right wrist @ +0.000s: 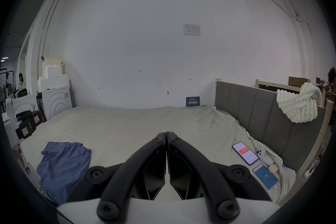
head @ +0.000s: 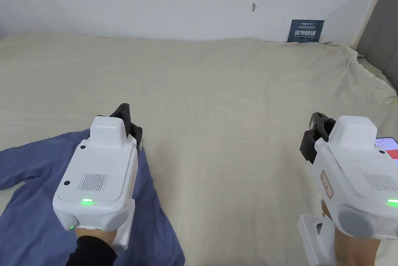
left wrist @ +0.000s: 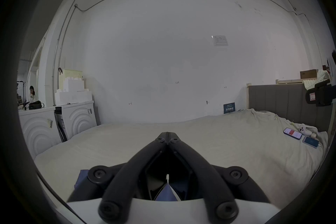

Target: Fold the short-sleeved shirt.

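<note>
Head view: jaws closed on both, the left gripper hovers above the rumpled blue short-sleeved cotton shirt on the beige bedsheet; the right gripper hangs well apart. Left gripper view: jaws meet, empty. Right gripper view: jaws meet, empty; the shirt lies unfolded, so folding looks not begun.

The blue shirt runs off the bottom and left edges of the head view, and the left tool covers part of it. The right tool hides most of a phone. The words on the dark sign are too small to tell.
</note>
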Available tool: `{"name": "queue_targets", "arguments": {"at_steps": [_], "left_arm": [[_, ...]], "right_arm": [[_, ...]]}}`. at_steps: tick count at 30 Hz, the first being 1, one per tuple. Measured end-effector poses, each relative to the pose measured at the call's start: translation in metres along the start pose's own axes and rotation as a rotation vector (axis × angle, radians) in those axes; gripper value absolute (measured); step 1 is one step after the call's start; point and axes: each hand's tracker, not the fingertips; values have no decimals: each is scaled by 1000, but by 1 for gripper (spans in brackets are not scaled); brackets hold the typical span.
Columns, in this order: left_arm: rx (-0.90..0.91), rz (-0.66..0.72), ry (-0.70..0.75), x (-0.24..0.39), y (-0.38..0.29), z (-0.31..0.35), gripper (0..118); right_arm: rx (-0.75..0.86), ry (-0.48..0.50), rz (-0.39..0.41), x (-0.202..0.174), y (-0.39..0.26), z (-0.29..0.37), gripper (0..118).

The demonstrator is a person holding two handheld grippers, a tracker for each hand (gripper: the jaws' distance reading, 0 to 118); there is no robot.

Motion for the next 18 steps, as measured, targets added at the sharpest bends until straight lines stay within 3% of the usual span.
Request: {"name": "queue_targets", "arguments": {"at_steps": [18], "left_arm": [[3, 8, 1, -3, -1, 1, 0]], "right_arm": [[9, 10, 11, -1, 5, 3, 0]]}}
